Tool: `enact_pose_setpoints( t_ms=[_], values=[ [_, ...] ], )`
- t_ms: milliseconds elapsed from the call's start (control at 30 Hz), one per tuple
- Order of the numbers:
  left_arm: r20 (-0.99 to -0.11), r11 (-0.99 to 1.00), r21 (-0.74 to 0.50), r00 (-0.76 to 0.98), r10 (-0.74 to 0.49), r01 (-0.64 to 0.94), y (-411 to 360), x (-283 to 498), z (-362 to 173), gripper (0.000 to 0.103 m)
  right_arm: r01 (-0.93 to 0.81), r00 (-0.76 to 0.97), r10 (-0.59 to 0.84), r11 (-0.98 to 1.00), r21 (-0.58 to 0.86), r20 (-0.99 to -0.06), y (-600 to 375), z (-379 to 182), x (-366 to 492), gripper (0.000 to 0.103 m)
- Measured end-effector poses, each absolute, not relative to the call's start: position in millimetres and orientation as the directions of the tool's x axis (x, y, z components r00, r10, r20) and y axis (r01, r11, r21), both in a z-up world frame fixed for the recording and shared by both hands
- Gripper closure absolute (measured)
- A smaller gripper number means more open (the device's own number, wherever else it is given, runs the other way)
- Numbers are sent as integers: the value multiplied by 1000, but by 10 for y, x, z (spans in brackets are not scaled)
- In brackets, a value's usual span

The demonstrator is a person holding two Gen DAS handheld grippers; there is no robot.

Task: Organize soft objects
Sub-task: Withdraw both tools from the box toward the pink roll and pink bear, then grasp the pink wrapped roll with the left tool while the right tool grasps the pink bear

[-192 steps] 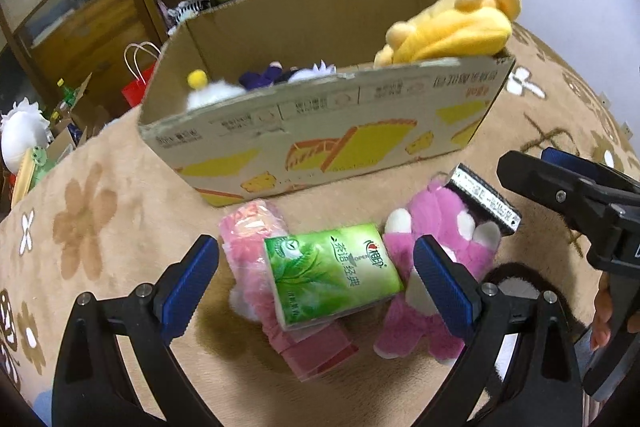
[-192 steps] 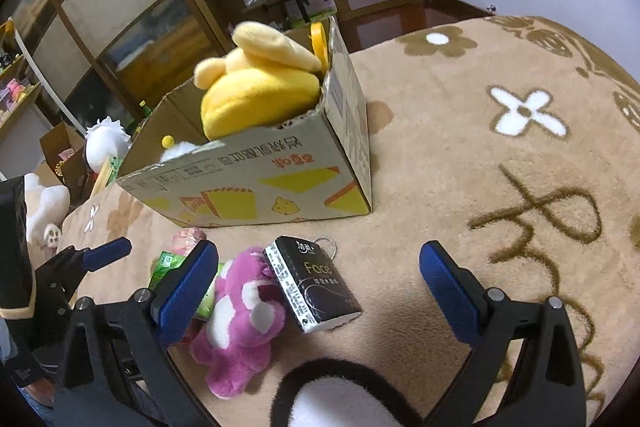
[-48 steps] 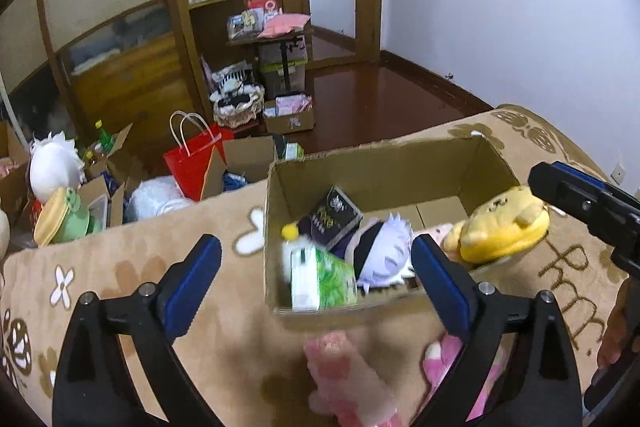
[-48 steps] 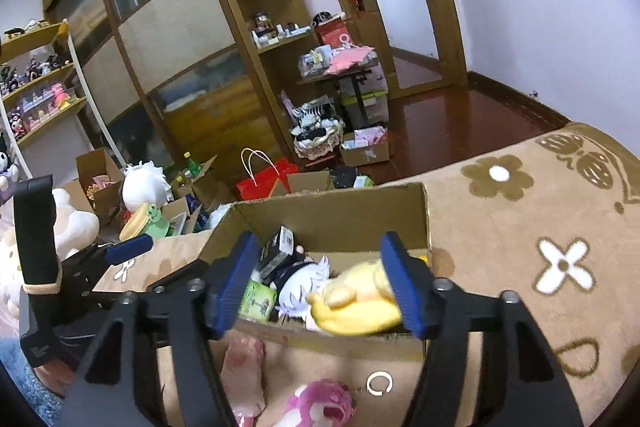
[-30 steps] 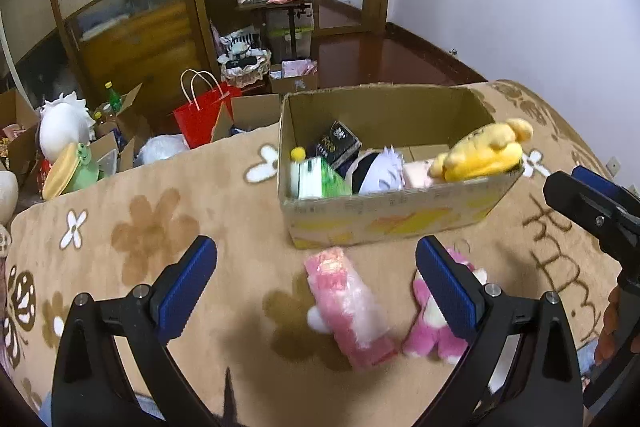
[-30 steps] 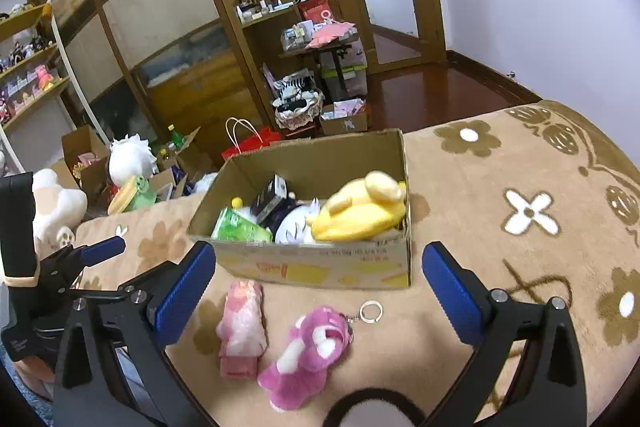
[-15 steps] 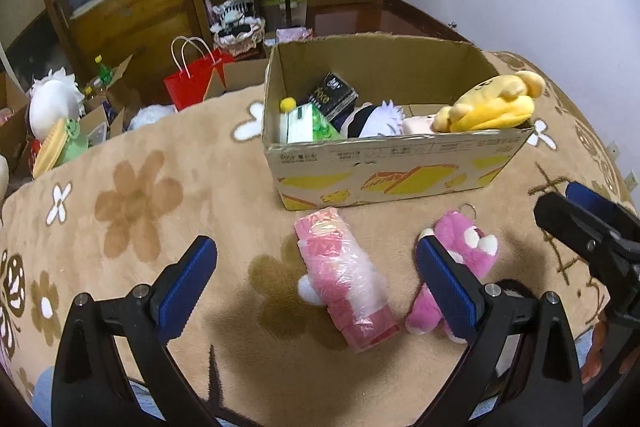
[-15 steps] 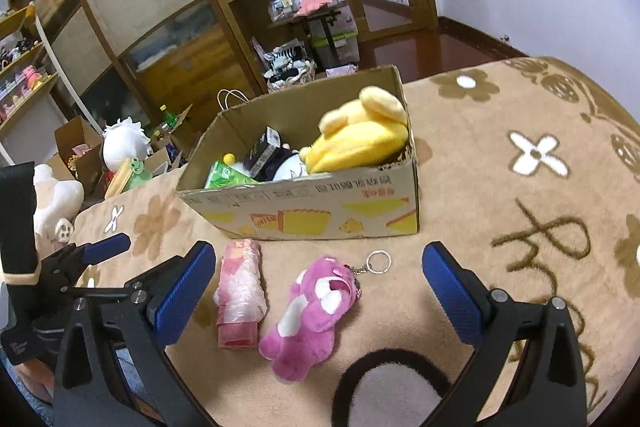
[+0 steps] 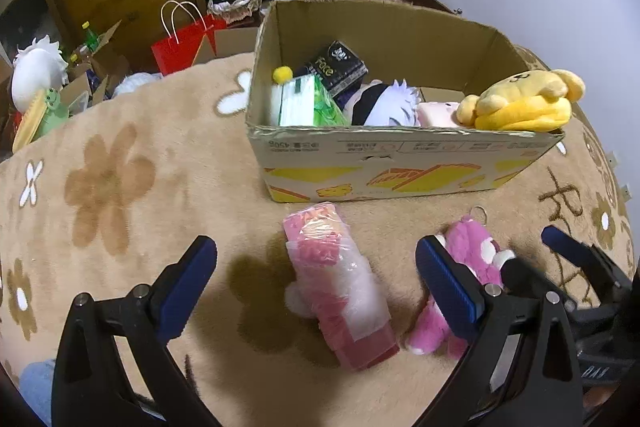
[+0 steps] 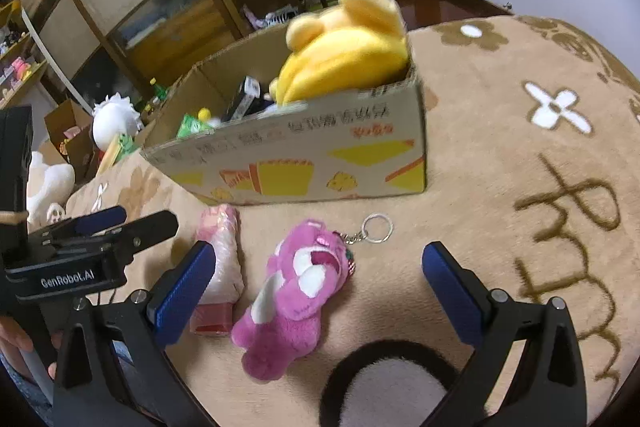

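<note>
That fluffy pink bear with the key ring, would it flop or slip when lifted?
The fluffy pink plush bear looks soft, so it would probably squash and droop rather than slip. Its metal key ring would likely dangle. It seems light, unlikely to roll.

Ahead at twelve o'clock the cardboard box blocks my path. Open carpet lies at ten; the pink bear crowds three.

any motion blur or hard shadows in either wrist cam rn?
Right wrist: yellow plush and far box rim smeared, near pink bear sharp. Left wrist: crisp; pink pack casts a dark shadow to its left. Both: strong fisheye bending.
</note>
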State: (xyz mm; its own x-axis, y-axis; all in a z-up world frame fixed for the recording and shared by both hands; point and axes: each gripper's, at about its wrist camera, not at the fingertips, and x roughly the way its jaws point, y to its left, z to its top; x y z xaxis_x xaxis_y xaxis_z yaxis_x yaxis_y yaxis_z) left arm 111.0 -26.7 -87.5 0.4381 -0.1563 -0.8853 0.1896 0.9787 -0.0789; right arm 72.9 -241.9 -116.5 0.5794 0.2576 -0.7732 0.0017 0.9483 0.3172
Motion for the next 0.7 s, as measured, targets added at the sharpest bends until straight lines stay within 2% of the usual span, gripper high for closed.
enact_pose_setpoints(
  t_ms=[400,700],
  values=[
    [-932,982,-102,331,-151,161,-320,1310,-1227,4,-28,500,252,961,275,-828,-2211,-1512,910,0],
    [-949,984,-109,281,-145,139,-325,1343,-1417,5,6,460,165,982,189,-873,-2118,-1690,1017,0]
  ],
)
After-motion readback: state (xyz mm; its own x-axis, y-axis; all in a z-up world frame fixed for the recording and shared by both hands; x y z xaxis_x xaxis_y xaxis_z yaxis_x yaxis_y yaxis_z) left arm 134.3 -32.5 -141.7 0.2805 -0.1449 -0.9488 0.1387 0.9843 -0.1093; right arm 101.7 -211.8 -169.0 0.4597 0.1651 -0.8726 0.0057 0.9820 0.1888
